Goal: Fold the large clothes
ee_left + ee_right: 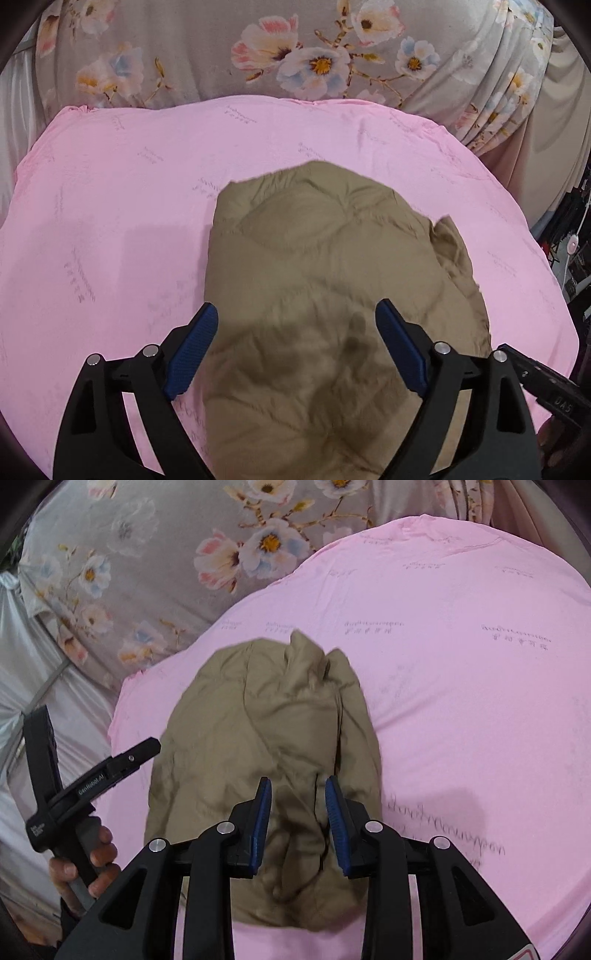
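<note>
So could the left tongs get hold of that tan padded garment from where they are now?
Probably yes. The left tongs stand wide open right above the tan garment, which lies folded on the pink sheet with nothing covering it. The right tongs hover over its other side, not in between.

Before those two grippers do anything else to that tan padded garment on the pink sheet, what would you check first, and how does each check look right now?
1. Left gripper free of cloth: ok, open wide above the tan garment.
2. Right gripper free of cloth: ok, its blue pads stand apart, nothing pinched.
3. Garment wholly on the pink sheet: ok.
4. Fold tidy: not ok, a loose flap sticks out on one side.
5. Surface smooth: not ok, wrinkled.
6. Fold finished: cannot tell.
</note>
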`<state>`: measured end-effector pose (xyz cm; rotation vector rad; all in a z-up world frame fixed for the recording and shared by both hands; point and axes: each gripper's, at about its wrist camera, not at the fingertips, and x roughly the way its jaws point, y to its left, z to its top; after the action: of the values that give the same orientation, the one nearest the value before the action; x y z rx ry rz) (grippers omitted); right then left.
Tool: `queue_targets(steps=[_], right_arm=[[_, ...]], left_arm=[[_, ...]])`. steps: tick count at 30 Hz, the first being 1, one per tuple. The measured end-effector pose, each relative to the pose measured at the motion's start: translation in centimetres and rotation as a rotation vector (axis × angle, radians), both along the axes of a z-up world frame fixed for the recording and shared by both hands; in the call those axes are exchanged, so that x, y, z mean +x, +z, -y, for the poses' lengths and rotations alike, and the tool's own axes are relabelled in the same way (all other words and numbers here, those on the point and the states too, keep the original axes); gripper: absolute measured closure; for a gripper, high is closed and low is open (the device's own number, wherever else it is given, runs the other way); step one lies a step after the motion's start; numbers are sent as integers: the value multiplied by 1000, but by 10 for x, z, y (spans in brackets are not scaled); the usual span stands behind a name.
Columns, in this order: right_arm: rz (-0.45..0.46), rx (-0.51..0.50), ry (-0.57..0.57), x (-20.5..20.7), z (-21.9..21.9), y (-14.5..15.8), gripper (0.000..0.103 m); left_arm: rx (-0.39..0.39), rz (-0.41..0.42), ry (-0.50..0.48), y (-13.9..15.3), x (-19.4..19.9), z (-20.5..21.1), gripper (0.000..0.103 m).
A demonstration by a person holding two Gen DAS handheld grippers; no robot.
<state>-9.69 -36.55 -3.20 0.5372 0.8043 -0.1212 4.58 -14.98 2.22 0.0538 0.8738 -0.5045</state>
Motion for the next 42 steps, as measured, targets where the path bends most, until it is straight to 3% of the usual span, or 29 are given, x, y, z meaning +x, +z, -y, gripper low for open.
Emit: queue_targets(steps=[4, 10, 17, 26, 30, 33, 36, 38, 42], right_arm=[[-61, -43, 10, -1, -17, -24, 75], [-22, -10, -14, 0, -14, -38, 77], [20, -4, -16, -8, -11, -48, 77], [48, -27, -25, -18, -18, -53, 78], [25, 15, -25, -20, -14, -46, 74], [71, 117, -16, -27, 6, -25, 69], [121, 227, -52, -31, 42, -11, 58], [81, 294, -78, -23, 67, -16, 51], [-31, 462, -41, 5, 95, -46, 50]], left_arm=[[45, -48, -11, -22, -18, 2, 19], [118, 47, 19, -34, -33, 8, 18], [154, 112, 35, -43, -40, 10, 17], [168, 142, 41, -46, -41, 11, 17], [164, 130, 28, -42, -39, 8, 17], [96, 54, -6, -30, -31, -5, 18], [-66, -52, -21, -15, -10, -35, 11], [-122, -96, 1, -11, 7, -51, 10], [-217, -277, 12, -28, 48, -73, 9]])
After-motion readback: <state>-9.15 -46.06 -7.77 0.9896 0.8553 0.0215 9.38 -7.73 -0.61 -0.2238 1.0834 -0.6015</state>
